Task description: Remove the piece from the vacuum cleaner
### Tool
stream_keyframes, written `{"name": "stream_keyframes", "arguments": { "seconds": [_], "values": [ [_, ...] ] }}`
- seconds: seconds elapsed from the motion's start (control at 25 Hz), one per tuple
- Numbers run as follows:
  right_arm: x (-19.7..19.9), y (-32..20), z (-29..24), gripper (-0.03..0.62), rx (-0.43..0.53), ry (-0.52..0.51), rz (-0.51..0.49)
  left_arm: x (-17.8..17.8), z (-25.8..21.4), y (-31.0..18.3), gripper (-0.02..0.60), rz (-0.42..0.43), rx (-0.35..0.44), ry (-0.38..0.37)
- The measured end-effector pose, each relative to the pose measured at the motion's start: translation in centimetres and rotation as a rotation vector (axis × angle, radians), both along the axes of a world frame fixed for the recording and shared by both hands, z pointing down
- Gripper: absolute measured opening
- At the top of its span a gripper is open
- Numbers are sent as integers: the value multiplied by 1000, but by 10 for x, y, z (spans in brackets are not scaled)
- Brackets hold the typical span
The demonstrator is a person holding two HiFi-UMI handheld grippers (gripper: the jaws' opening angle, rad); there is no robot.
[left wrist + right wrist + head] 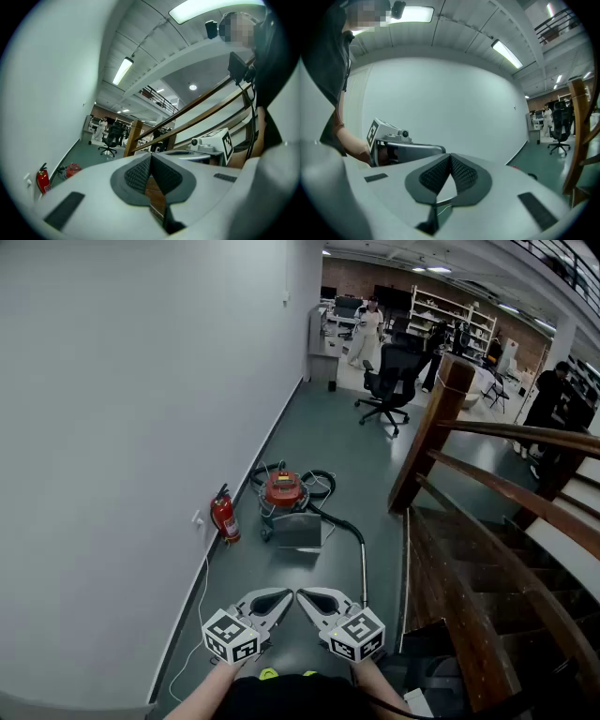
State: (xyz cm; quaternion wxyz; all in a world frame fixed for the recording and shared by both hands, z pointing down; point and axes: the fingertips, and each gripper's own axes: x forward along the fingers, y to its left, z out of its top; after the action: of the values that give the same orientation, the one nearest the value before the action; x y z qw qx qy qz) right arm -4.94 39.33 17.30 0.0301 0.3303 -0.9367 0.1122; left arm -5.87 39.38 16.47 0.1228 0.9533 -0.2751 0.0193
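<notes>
left claw [279,598] and right claw [311,598] are both pinched shut on nothing, near the body, while the vacuum [284,491] sits far off on the floor [323,432] by the left wall [141,409], so approaching carelessly risks tripping on its hose [343,525].
</notes>
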Motion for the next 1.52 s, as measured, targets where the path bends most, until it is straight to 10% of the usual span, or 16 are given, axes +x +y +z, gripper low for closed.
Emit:
{"name": "stream_keyframes", "arguments": {
  "seconds": [1.52],
  "values": [
    [51, -1, 19, 15, -33, 10, -89, 58, 7, 4, 9, -65, 3, 2]
  ]
}}
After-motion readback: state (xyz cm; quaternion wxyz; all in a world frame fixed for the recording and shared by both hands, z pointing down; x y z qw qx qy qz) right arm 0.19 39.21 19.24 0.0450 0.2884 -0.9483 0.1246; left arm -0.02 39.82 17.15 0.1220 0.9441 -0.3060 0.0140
